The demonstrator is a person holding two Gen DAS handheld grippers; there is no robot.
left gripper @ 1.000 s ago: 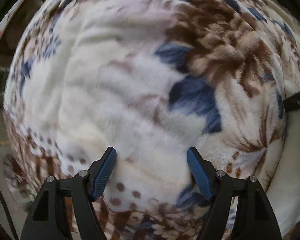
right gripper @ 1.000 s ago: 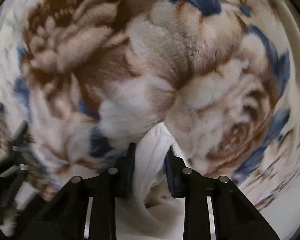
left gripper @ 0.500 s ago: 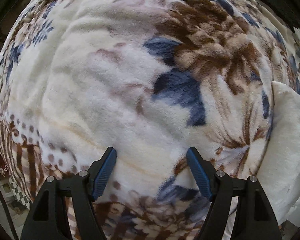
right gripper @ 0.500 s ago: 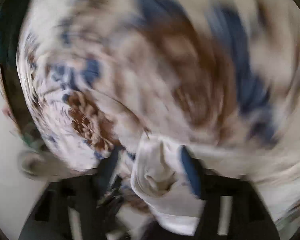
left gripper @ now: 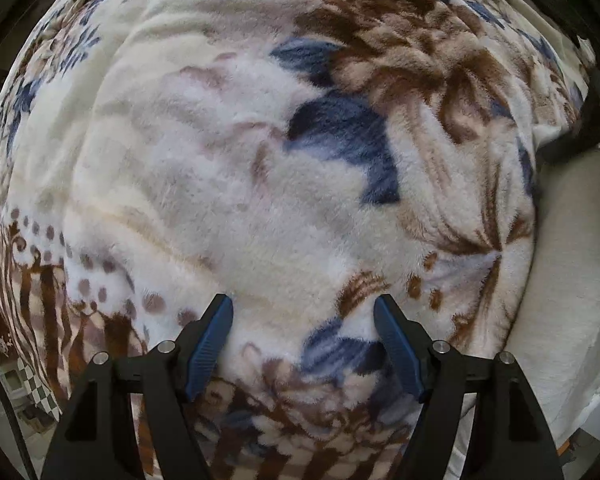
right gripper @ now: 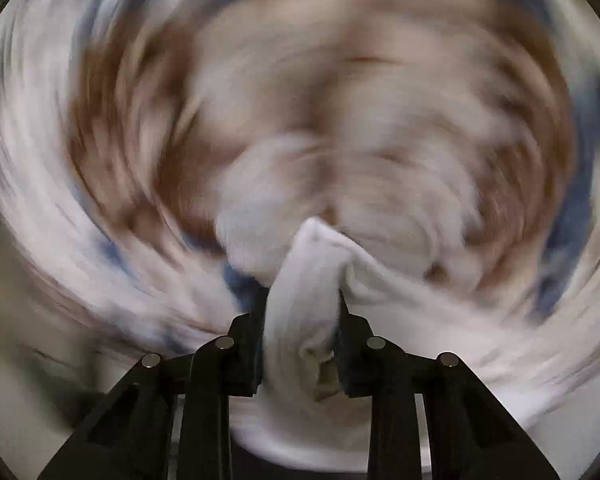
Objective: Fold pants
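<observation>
White pants (right gripper: 304, 280) pinched in R claw (right gripper: 302, 304) | L claw (left gripper: 304, 312) empty

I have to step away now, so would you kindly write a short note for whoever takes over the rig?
Left tongs: open and empty, pointing down over the floral plush blanket.
Right tongs: have just closed again, shut on a bunched fold of the white pants; that view is heavily motion-blurred.
Pants: more white cloth lies at the right edge of the left view, on the blanket.
Done: one grip taken; no finished fold visible.
Left: probably bring the left tongs to the pants, spread them flat, then fold.
</observation>
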